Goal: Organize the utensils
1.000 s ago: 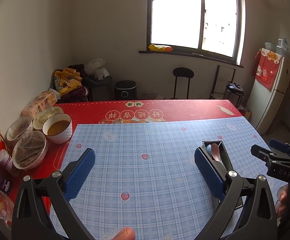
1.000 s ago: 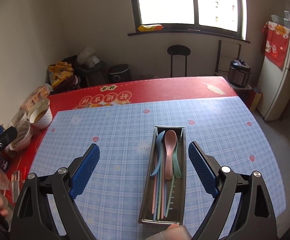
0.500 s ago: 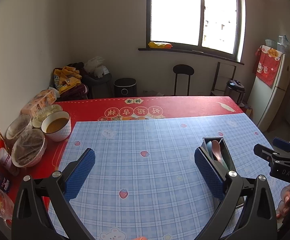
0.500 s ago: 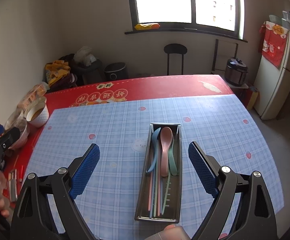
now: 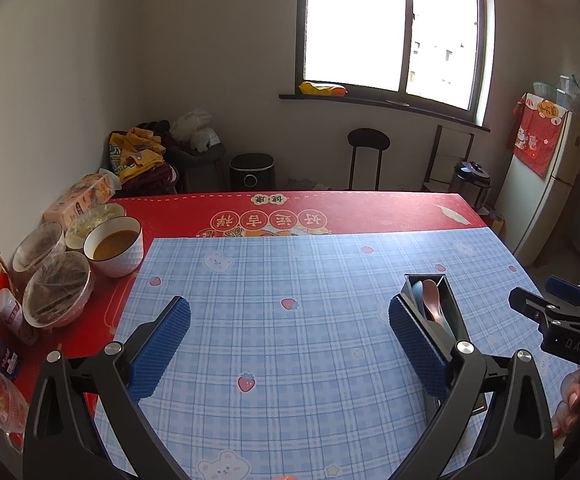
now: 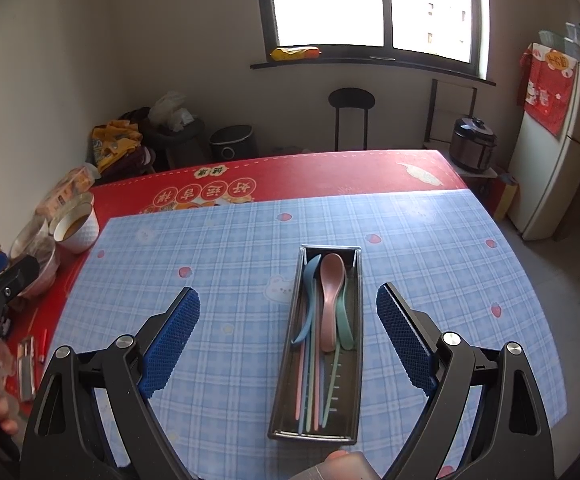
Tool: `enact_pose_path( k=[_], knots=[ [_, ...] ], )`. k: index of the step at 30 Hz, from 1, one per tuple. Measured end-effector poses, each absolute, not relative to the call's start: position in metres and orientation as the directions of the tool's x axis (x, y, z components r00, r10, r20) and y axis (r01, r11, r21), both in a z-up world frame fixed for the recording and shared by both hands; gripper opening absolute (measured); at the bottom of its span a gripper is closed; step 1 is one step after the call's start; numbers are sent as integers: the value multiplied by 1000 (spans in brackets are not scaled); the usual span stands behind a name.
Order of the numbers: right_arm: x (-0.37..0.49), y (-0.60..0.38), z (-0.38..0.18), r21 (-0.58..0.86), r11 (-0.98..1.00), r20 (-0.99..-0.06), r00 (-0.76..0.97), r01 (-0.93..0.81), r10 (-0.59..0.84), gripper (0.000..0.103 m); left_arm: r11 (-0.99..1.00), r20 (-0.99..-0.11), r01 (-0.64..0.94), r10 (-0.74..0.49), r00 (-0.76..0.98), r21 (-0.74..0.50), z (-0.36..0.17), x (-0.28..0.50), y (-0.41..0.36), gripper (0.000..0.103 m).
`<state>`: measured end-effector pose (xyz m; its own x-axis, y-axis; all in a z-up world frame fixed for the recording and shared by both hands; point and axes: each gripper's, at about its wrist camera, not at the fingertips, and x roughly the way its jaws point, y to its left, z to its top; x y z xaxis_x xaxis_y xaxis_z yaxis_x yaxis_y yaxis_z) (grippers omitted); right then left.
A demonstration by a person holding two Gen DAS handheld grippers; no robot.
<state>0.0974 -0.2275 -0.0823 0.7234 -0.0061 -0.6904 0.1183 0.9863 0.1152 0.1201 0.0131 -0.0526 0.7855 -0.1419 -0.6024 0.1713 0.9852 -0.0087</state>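
A narrow dark metal tray lies on the blue checked mat, holding a pink spoon, a blue spoon, a green spoon and pastel chopsticks. My right gripper hangs open above the tray's near half, nothing between its fingers. In the left wrist view the tray shows behind the right finger. My left gripper is open and empty over bare mat, left of the tray. The right gripper's body appears at that view's right edge.
Bowls of food, some under plastic film, packets and a bottle crowd the red table's left edge. Small items lie at the left in the right wrist view. A stool, cookers and a fridge stand beyond the table.
Both grippers have drawn back and risen slightly, so the table and tray look a little farther away. Both stay open and the tray's contents have not moved.
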Motion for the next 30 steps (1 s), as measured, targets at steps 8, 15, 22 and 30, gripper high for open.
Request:
enact_pose_path(
  k=[8, 15, 22, 30],
  knots=[
    [95, -228, -82, 114, 987, -689, 725, 118, -7, 87, 986, -606, 166, -144, 782, -20, -53, 120, 12, 97],
    [97, -230, -81, 112, 988, -689, 725, 110, -3, 87, 987, -613, 157, -143, 777, -31, -55, 122, 14, 97],
    [97, -228, -79, 102, 989, -682, 731, 107, -9, 87, 988, -602, 146, -142, 786, -43, -53, 123, 19, 97],
    [95, -224, -73, 79, 992, -660, 751, 100, -24, 87, 987, -591, 156, -143, 794, -29, -50, 123, 16, 97]
  ],
)
